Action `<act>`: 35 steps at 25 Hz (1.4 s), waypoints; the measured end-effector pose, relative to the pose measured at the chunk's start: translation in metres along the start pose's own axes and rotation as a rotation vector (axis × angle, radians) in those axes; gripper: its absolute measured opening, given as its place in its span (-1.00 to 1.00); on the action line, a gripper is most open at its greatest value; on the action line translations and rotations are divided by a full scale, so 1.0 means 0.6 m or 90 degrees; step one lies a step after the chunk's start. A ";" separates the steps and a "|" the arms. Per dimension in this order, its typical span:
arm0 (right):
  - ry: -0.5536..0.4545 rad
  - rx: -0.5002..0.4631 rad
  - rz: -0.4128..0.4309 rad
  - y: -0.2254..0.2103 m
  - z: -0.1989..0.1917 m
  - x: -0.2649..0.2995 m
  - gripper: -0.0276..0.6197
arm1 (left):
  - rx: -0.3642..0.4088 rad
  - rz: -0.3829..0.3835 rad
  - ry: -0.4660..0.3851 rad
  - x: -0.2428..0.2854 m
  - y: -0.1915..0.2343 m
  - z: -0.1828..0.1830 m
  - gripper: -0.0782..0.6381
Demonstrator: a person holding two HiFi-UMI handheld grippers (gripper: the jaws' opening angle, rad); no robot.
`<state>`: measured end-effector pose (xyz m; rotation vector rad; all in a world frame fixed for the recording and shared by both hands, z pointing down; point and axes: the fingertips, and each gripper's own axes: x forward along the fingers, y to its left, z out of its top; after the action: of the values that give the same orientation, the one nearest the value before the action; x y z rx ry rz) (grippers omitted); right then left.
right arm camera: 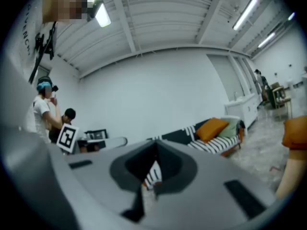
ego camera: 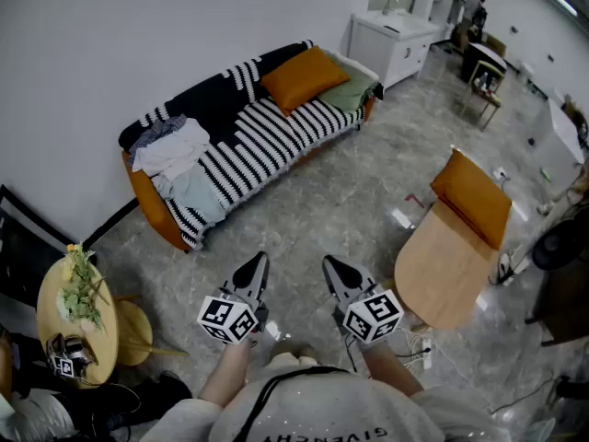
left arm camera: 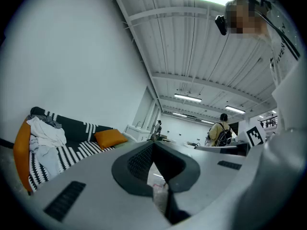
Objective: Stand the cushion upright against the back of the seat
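Note:
An orange cushion [ego camera: 304, 78] leans on the back of the black-and-white striped sofa [ego camera: 267, 141] near its right end, with a green cushion [ego camera: 351, 91] beside it. A second orange cushion [ego camera: 471, 197] lies on the far part of a light wooden seat [ego camera: 442, 270] at the right. Both grippers hang low in the head view, far from both seats: the left gripper [ego camera: 259, 260] and the right gripper [ego camera: 329, 263] are shut and hold nothing. The left gripper view shows the sofa cushion [left arm camera: 111, 138] beyond the shut left gripper [left arm camera: 153, 145]. The right gripper view shows it [right arm camera: 211, 128] past the shut right gripper [right arm camera: 156, 145].
A heap of white and grey clothes [ego camera: 179, 159] covers the sofa's left end. A round wooden side table [ego camera: 55, 316] with a plant stands at the lower left. A white cabinet [ego camera: 391, 42] is behind the sofa's right end. Cables [ego camera: 421, 343] lie on the grey floor. Other people [left arm camera: 221, 131] stand further off.

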<state>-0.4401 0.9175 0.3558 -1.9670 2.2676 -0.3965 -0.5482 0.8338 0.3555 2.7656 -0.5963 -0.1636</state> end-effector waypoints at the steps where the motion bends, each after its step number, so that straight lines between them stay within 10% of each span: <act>1: -0.001 0.005 -0.001 -0.003 -0.001 -0.003 -0.86 | 0.001 0.000 -0.001 0.003 -0.004 -0.001 -0.72; 18: -0.007 -0.011 -0.013 -0.085 0.013 0.008 -0.86 | -0.002 0.000 -0.008 0.091 -0.004 -0.019 -0.72; 35: 0.017 0.019 -0.032 -0.299 0.076 0.301 -0.86 | 0.000 -0.040 0.022 0.411 0.196 0.020 -0.72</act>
<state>-0.2847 0.7119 0.3755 -2.0186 2.2187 -0.4627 -0.3718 0.6256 0.3699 2.7825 -0.5012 -0.1291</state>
